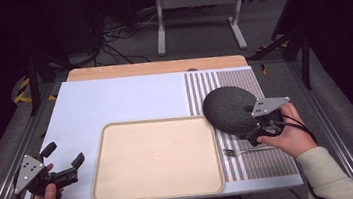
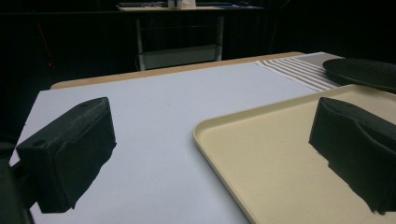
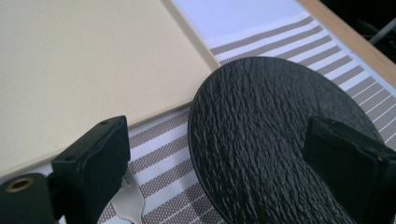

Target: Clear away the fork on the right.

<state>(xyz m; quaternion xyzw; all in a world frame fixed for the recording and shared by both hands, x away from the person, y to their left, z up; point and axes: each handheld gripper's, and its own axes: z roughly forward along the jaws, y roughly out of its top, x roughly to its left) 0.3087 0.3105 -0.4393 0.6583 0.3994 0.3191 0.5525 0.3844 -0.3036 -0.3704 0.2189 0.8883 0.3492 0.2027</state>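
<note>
While both jaws gape empty, plate (image 1: 230,110) by tray (image 1: 155,158) edge, tray bare.

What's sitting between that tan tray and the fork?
Nothing. In the high view, only a bare strip of the striped mat separates the tray from the fork. The black plate lies farther back.
</note>
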